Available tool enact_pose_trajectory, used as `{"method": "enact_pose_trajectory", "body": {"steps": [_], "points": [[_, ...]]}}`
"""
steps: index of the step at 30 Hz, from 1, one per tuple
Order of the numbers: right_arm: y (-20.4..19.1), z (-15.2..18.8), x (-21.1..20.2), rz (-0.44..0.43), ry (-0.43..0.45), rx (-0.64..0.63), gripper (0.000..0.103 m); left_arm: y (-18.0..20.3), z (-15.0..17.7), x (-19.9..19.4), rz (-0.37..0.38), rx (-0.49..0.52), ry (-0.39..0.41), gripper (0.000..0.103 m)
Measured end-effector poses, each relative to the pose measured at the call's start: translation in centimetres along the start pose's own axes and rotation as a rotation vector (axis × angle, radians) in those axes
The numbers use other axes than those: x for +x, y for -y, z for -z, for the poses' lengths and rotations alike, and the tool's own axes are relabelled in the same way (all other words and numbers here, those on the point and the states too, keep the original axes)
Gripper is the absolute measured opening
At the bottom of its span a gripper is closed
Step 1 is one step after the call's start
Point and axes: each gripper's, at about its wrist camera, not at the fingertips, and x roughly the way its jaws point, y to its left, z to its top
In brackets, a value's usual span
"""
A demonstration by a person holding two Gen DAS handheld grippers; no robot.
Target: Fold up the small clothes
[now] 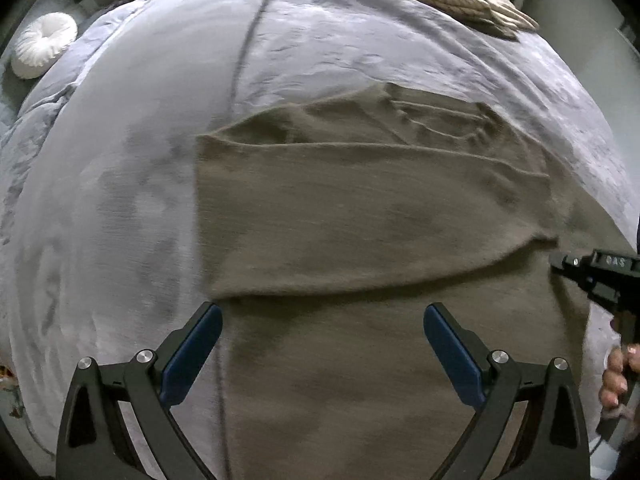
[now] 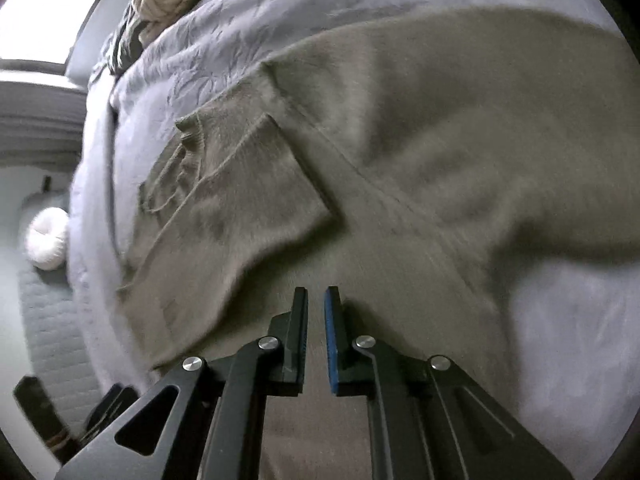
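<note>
Soft brown knit, your sweater (image 1: 360, 208) lies limp on the bed (image 1: 132, 160), so with left gripper (image 1: 322, 344) fingers spread and right gripper (image 2: 316, 332) fingers nearly together and empty, pinch its folded edge.

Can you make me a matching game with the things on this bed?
Things:
1. sweater
2. round cushion
3. left tool
4. right tool

Descriptions:
A. white, lying beside the bed
B. wide open
C. brown, partly folded on the bedspread
D. nearly closed, nothing between its fingers

Right pairs: 1-C, 2-A, 3-B, 4-D
</note>
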Motion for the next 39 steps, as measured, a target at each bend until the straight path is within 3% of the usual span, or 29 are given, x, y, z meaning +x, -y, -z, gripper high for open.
{"method": "enact_pose_trajectory", "body": {"steps": [7,9,10,11,13,26,36,37,39], "points": [[5.8,2.3,-4.2,-0.067,0.026,0.138,0.01,4.8,0.0,-0.3,0.041,0.069,-0.025,0.101],[7.0,2.3,-5.1,-0.067,0.046,0.177,0.015,6.3,0.1,-0.3,0.05,0.095,-0.035,0.101],[8.0,2.3,-5.8,-0.067,0.061,0.201,0.027,6.9,0.1,-0.3,0.053,0.107,-0.038,0.101],[8.9,2.3,-6.4,-0.066,0.077,0.223,0.045,7.8,0.2,-0.2,0.056,0.121,-0.042,0.101],[10.7,2.2,-7.9,-0.072,0.118,0.268,0.056,9.1,0.2,0.0,0.066,0.143,-0.051,0.101],[24.3,0.4,-16.7,-0.155,0.429,0.62,0.062,16.1,0.2,0.8,0.075,0.267,-0.103,0.101],[27.6,-2.0,-17.8,-0.288,0.521,0.709,0.062,17.8,0.4,1.7,0.083,0.289,-0.118,0.101],[27.8,-2.2,-17.6,-0.313,0.525,0.724,0.061,17.9,0.4,1.8,0.087,0.29,-0.118,0.101],[28.3,-2.3,-16.9,-0.381,0.521,0.76,0.035,18.0,0.4,1.8,0.09,0.289,-0.116,0.101]]}}
